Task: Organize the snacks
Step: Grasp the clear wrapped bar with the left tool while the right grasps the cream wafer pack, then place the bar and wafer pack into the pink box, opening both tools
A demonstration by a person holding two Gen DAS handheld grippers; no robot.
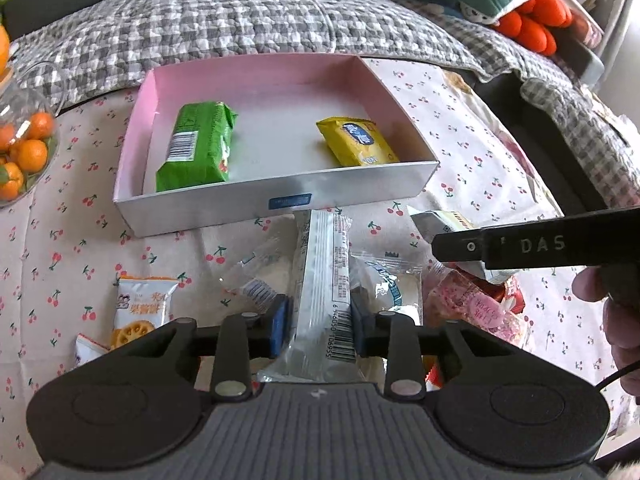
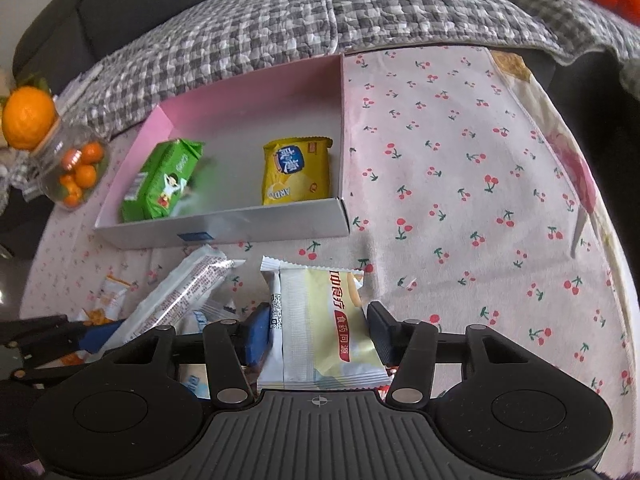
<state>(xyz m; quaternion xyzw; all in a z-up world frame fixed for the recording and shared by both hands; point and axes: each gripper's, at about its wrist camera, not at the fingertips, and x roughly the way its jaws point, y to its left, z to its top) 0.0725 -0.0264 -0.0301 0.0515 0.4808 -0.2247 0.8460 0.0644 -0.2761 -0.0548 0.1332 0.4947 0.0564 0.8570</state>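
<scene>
A shallow box (image 1: pixel 280 200) (image 2: pixel 256 224) with a pink inside sits on the cherry-print cloth. It holds a green snack pack (image 1: pixel 196 148) (image 2: pixel 164 180) at left and a yellow pack (image 1: pixel 358 140) (image 2: pixel 296 170) at right. My left gripper (image 1: pixel 320 320) is shut on a long white-silver bar packet (image 1: pixel 324 280) (image 2: pixel 180 292), just in front of the box. My right gripper (image 2: pixel 318 332) is shut on a pale yellow-white packet (image 2: pixel 320 328), in front of the box's right corner. In the left wrist view its black finger (image 1: pixel 520 246) reaches in from the right.
Loose snacks lie in front of the box: an orange-white cookie packet (image 1: pixel 140 308), clear-wrapped pieces (image 1: pixel 256 276), a pink packet (image 1: pixel 476 308). A glass jar of small oranges (image 1: pixel 20 152) (image 2: pixel 72 168) stands left of the box. A checkered quilt (image 1: pixel 240 20) lies behind it.
</scene>
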